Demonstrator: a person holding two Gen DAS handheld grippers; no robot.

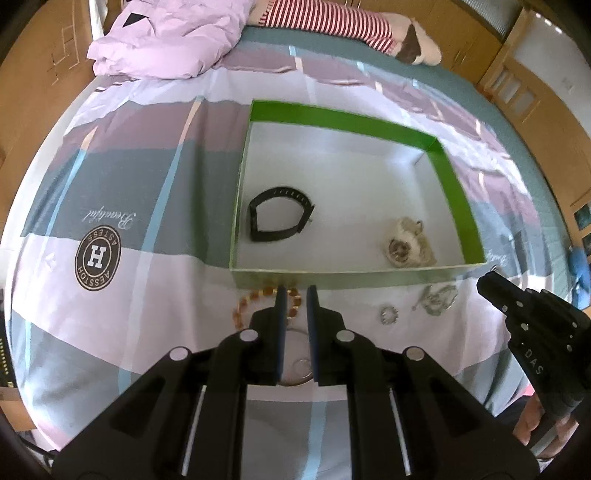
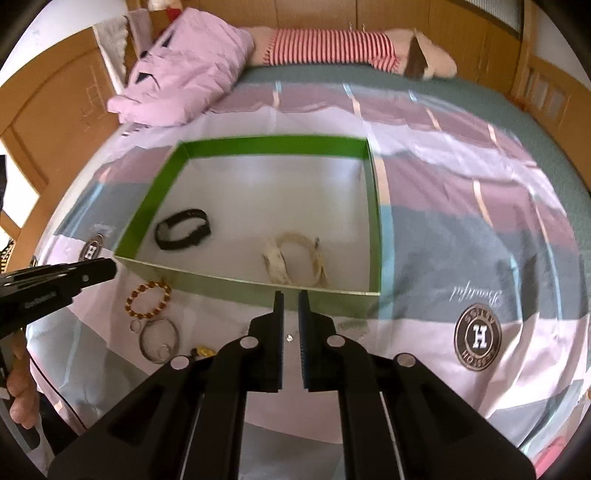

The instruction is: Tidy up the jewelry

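Note:
A green box with a white floor (image 1: 347, 122) (image 2: 266, 142) lies on the bed. Inside are a black band (image 1: 280, 218) (image 2: 183, 229) and a cream watch (image 1: 406, 245) (image 2: 295, 258). In front of the box lie an amber bead bracelet (image 1: 255, 297) (image 2: 147, 299), a silver bangle (image 1: 295, 354) (image 2: 159, 339), a small silver ring (image 1: 388, 314) and a silver chain (image 1: 437, 299). My left gripper (image 1: 296, 291) is open and empty above the bead bracelet. My right gripper (image 2: 291, 295) is open and empty near the box's front wall; a tiny stud (image 2: 289, 336) lies between its fingers.
The striped bedsheet (image 1: 147, 184) covers the bed. A lilac duvet (image 1: 166, 37) and a red-striped plush (image 1: 332, 22) lie at the far end. Wooden cabinets (image 2: 55, 110) surround the bed. A small gold piece (image 2: 203, 350) lies beside the bangle.

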